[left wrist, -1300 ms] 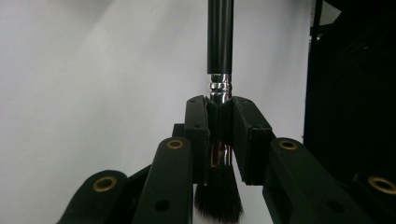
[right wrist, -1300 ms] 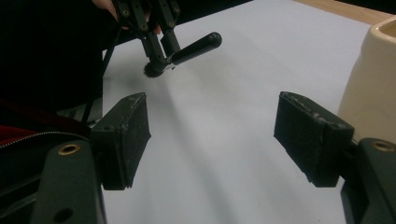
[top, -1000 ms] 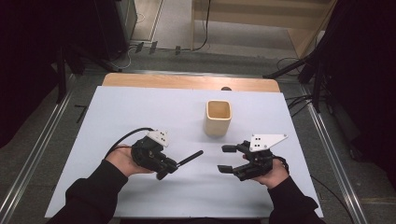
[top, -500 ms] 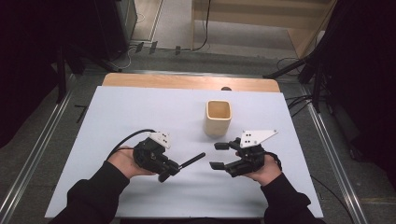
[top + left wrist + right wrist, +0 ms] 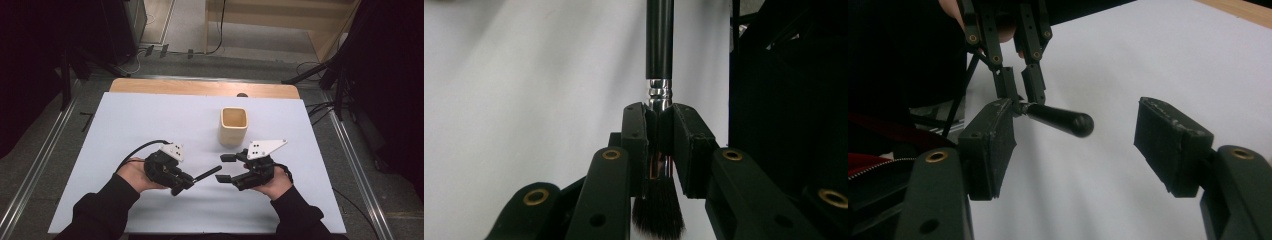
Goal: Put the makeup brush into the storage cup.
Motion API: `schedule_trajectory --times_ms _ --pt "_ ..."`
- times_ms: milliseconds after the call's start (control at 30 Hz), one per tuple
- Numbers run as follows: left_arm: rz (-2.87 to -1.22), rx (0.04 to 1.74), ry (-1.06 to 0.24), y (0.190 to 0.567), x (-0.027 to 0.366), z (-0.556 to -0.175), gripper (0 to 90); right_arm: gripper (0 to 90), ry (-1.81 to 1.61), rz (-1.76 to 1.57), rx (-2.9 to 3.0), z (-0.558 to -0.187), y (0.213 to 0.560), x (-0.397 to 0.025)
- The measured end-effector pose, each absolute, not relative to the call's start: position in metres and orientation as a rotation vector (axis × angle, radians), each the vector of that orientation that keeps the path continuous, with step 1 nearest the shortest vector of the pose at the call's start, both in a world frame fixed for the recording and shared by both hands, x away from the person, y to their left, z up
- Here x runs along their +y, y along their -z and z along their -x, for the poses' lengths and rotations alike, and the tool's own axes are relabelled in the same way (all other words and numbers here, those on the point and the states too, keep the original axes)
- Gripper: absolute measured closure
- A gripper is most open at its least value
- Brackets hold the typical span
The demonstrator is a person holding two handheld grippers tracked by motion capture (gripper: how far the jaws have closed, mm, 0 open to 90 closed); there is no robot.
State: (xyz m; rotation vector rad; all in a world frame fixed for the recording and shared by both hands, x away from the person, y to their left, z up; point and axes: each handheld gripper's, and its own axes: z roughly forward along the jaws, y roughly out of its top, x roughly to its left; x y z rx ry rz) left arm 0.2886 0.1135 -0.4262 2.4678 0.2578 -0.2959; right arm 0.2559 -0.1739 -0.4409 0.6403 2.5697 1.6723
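makeup brush (image 5: 659, 60) is clamped in our left gripper (image 5: 176, 176), jaws pinched on the metal ferrule, bristles sticking out behind the jaws toward the hand, black handle running straight out ahead of them. in the high view the brush handle (image 5: 207, 174) pokes out past the left jaws toward the right gripper (image 5: 225, 168), tilted a bit away from us, held above the table

right gripper jaws are spread wide, nothing between them. in the right gripper view the rounded handle end (image 5: 1075, 124) sits in the gap between its two pads, nearer the left-hand pad (image 5: 990, 145), apart from both

key relation: brush long axis points almost straight into the open right jaws, so the right one is next to take it; looks to us like a hand-over, needs a short advance along the handle axis, then a close well up the handle. risk: closing on the rounded tip only, it could slip out

wooden cup (image 5: 233, 125) stands upright beyond the right gripper, just past its grey plate (image 5: 266, 147), open mouth up, near enough to be the likely drop spot

white table sheet (image 5: 150, 120) is bare around both grippers, plenty of room ahead of and beside them; near table edge sits just behind the wrists
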Motion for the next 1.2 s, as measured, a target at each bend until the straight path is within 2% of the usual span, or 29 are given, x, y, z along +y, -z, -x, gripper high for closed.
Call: schedule_trajectory --times_ms 233,600,1200 --pt "-2.493 0.216 0.327 0.427 0.112 -0.288 77.7 37.5 -1.654 -0.635 2.622 -0.259 0.437 -0.17" --pt "-2.576 0.143 0.335 0.425 0.107 -0.29 77.7 47.2 -1.549 -0.539 2.807 -0.265 0.437 -0.153" --pt "-2.667 0.008 0.324 0.42 0.097 -0.292 77.7 52.9 -1.277 -0.384 2.993 -0.273 0.434 -0.127"
